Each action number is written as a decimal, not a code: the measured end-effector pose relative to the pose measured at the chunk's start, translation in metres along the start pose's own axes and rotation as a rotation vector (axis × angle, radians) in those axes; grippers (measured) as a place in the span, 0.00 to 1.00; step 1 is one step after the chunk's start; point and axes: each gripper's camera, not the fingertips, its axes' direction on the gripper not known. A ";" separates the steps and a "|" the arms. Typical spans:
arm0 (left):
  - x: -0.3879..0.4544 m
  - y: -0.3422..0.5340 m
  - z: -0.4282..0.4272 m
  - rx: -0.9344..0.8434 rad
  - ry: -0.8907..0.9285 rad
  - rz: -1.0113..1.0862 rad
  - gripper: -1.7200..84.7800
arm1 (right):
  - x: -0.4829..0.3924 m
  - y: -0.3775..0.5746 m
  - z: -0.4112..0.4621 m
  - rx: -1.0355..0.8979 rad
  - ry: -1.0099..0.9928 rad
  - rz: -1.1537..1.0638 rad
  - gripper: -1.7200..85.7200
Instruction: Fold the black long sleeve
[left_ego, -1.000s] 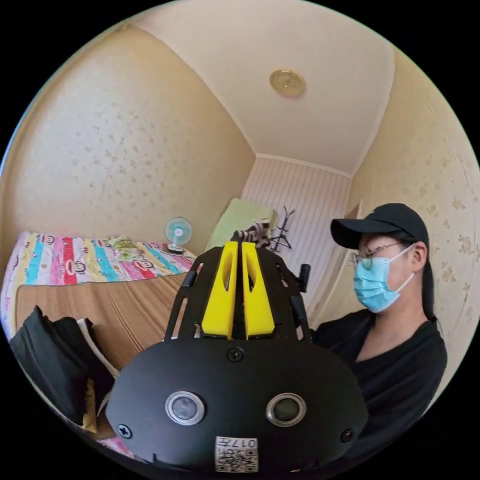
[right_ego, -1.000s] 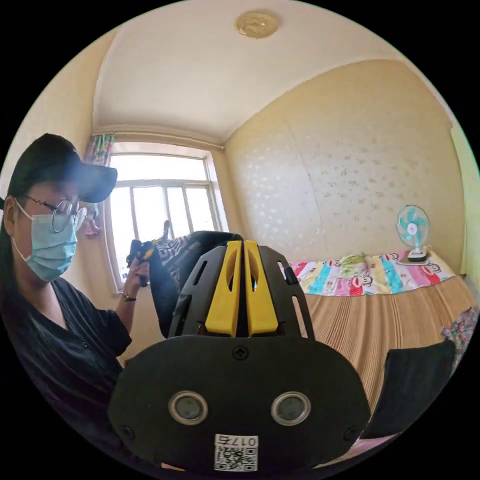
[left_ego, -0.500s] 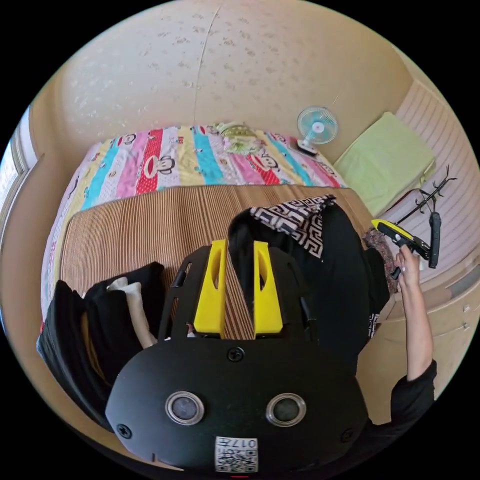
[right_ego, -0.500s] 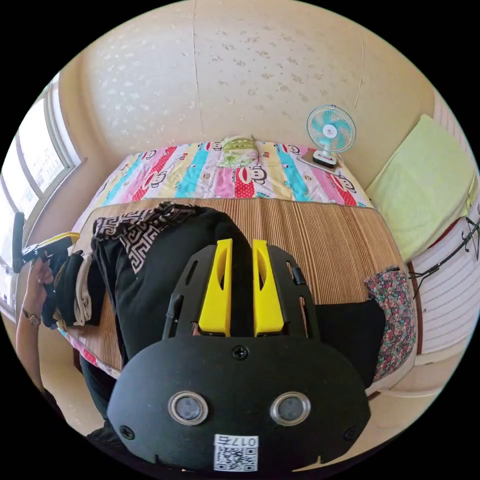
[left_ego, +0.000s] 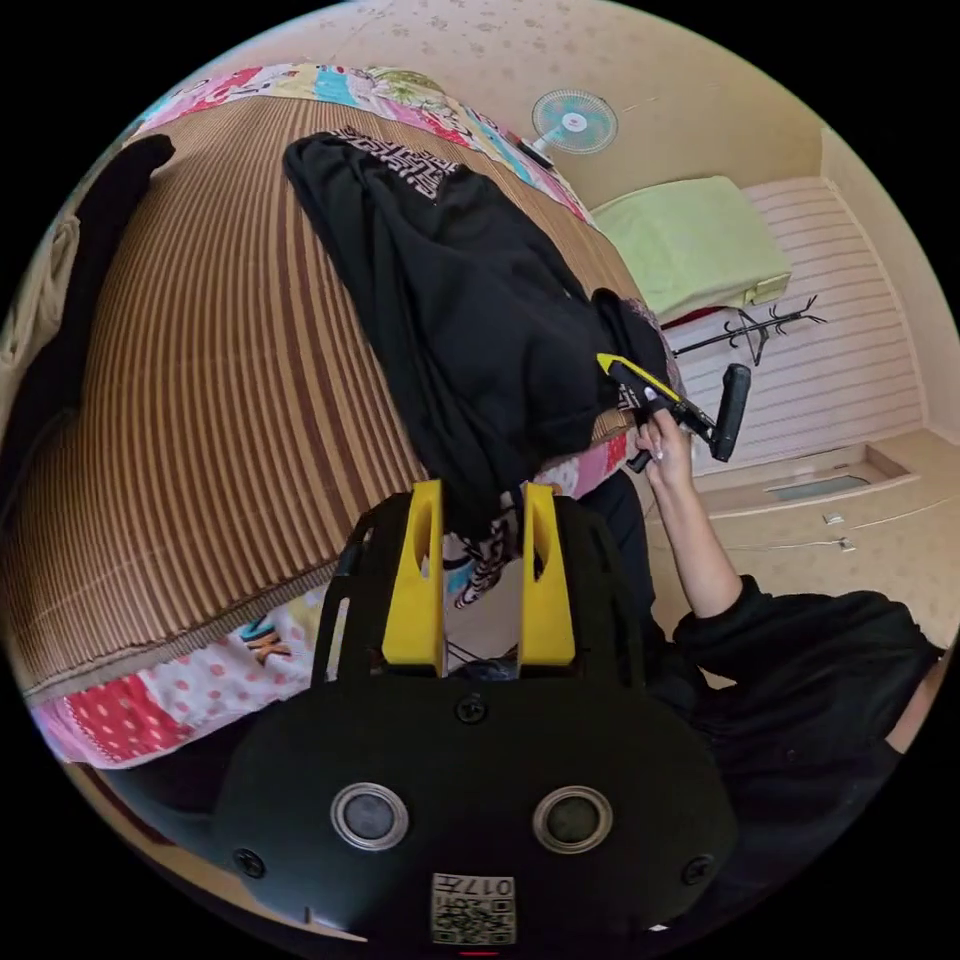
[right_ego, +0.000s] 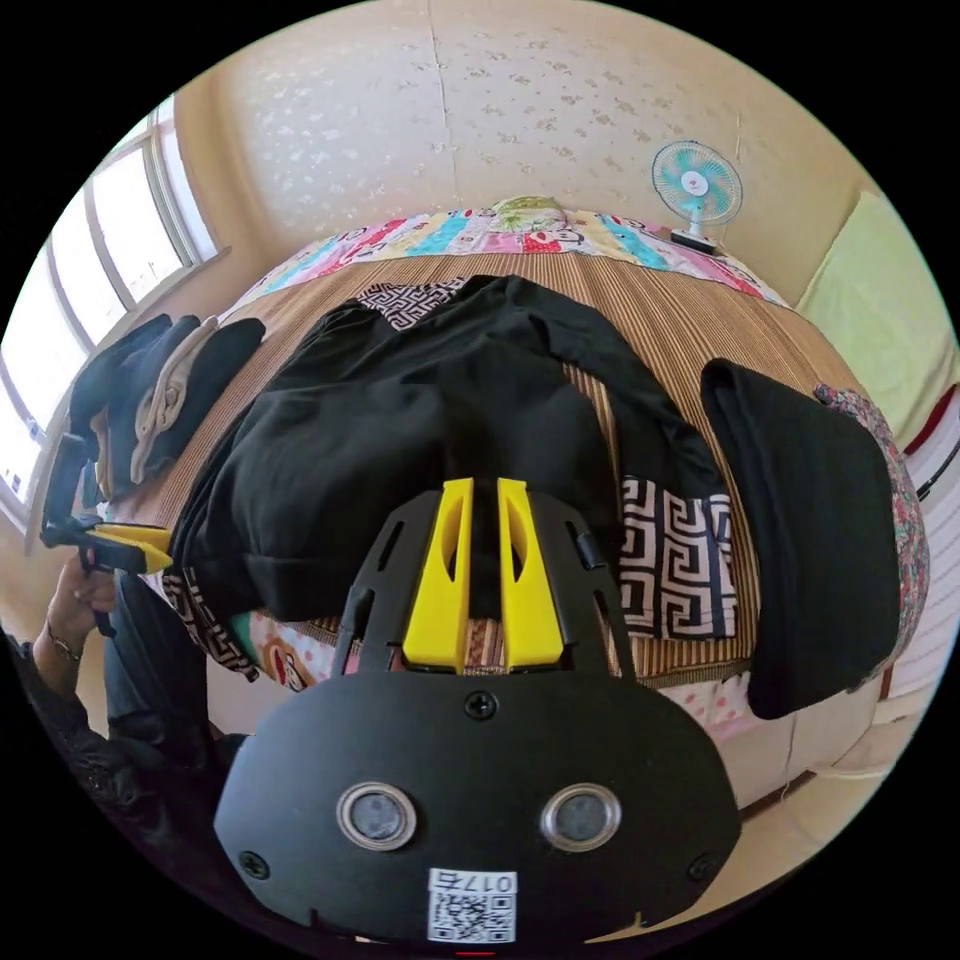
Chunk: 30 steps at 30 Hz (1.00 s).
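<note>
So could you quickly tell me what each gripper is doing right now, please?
Left gripper: jaws apart around an edge of the black long sleeve; grip cannot be told.
Right gripper: jaws close together on the garment's hem.

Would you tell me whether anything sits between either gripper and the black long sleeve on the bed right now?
Nothing visible does. The black long sleeve lies on the striped mat, and its hem already runs between the jaws of the right gripper and the left gripper. The other folded clothes lie off to the sides.

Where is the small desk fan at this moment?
The fan stands at the far end of the bed, on the striped cartoon sheet against the wall, toward the green cushion; in the left gripper view too.
</note>
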 end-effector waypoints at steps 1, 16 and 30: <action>-0.008 0.003 -0.012 0.013 0.004 -0.041 0.06 | 0.001 0.002 0.000 -0.010 -0.013 0.036 0.05; 0.019 0.054 -0.097 0.260 -0.197 -0.146 0.14 | 0.019 -0.011 -0.034 0.008 -0.025 0.147 0.11; 0.039 0.089 -0.028 0.025 -0.122 -0.040 0.07 | -0.034 -0.020 -0.050 -0.165 -0.060 -0.043 0.06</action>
